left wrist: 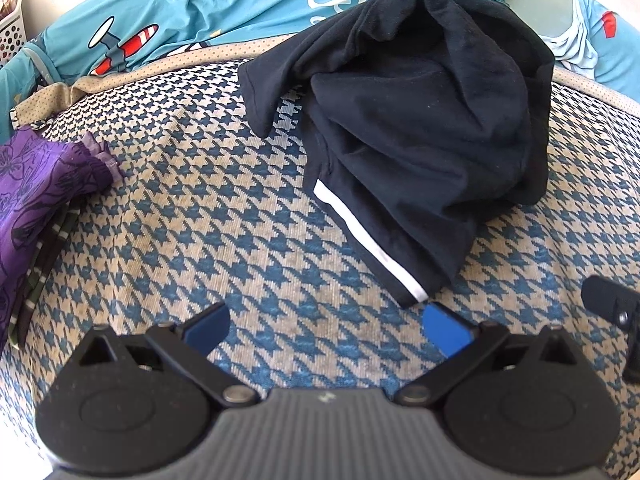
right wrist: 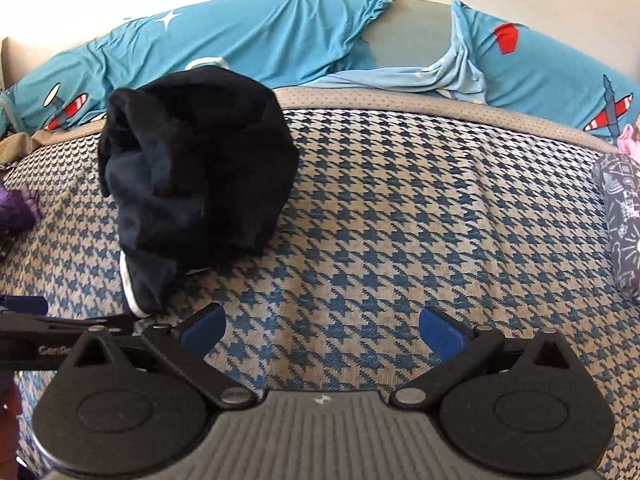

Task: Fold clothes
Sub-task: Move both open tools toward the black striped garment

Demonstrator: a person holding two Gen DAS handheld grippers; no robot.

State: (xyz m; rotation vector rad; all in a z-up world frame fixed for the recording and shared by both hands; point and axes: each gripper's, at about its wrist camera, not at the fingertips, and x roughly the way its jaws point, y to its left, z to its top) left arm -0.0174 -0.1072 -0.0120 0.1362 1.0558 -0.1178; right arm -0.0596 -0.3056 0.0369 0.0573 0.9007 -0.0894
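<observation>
Both the left gripper (left wrist: 326, 326) and right gripper (right wrist: 322, 328) are wide open and hold nothing. The black garment (left wrist: 416, 128) lies crumpled just ahead. A pinch may catch several layers; probably the hem (left wrist: 372, 246) twists.

Each hand-held gripper (left wrist: 326, 330) (right wrist: 322, 330): blue fingertip pads, black linkage arms with round pivots, grey ribbed body.

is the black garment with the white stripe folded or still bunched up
Bunched up, not folded. The black garment with the white stripe sits in a crumpled heap on the houndstooth cover, a loose end trailing toward the open left gripper.
</observation>
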